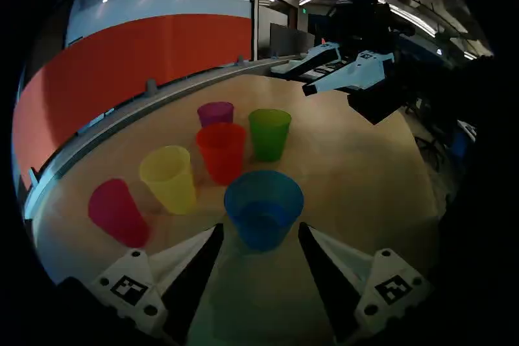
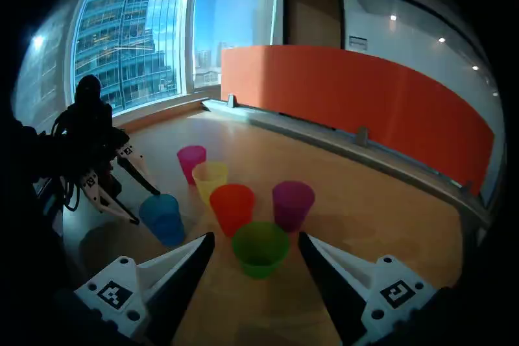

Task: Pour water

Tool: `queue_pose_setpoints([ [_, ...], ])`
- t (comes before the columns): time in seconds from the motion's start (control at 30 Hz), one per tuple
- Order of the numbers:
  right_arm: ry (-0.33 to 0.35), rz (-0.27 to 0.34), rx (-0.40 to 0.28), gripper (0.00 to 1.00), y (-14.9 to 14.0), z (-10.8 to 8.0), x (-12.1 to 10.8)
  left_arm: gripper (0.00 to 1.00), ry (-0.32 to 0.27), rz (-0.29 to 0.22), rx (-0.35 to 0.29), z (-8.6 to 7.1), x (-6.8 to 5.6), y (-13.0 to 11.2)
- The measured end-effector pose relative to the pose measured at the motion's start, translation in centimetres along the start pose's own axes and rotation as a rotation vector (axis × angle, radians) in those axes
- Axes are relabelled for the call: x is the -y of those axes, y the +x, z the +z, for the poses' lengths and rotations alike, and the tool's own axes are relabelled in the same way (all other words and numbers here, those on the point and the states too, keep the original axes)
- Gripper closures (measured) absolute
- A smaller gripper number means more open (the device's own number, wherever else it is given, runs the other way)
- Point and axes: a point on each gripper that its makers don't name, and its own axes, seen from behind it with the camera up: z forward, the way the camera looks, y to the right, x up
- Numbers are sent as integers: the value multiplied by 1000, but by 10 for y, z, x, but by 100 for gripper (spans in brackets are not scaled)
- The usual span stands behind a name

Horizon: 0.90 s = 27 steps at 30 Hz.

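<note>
- Six cups stand bunched on a wooden table [image 1: 363, 171] in the left gripper view, all upright. None is lifted, tilted or gripped, so I judge that pouring has not begun and the whole task is left.
- In that view the left gripper [image 1: 261, 229] has its fingers spread wide. The blue cup [image 1: 263, 210] stands between the tips, touched by neither as far as I can tell. Whether it holds water I cannot tell.
- Behind it stand the red cup [image 1: 222, 151], yellow cup [image 1: 168, 178], pink cup [image 1: 118, 211], purple cup [image 1: 215, 113] and green cup [image 1: 269, 133]. The right gripper [image 1: 289, 80] hovers beyond the green cup, above the table.
- In the right gripper view, the right gripper [image 2: 255, 239] is also wide open. The green cup [image 2: 261, 248] sits between its tips, free of both fingers, and looks empty.
- At the left of that view, the left gripper [image 2: 145, 206] sits just beside the blue cup [image 2: 162, 218].
</note>
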Motion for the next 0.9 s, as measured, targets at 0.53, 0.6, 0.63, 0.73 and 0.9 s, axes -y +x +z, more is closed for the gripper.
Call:
queue_pose_setpoints([
  [0.53,10,11,11,0,-6,8,-3,15,-30,13,30,28,-4,5],
  [0.6,12,13,12,0,-7,9,-3,15,-31,15,33,30,-4,5],
  [0.63,12,14,12,0,-7,9,-3,15,-31,15,33,32,-4,5],
  [0.73,13,16,14,0,-9,10,-4,15,-33,12,34,34,-5,6],
  [0.9,14,21,15,0,-11,11,-5,15,-37,-5,32,38,-6,7],
])
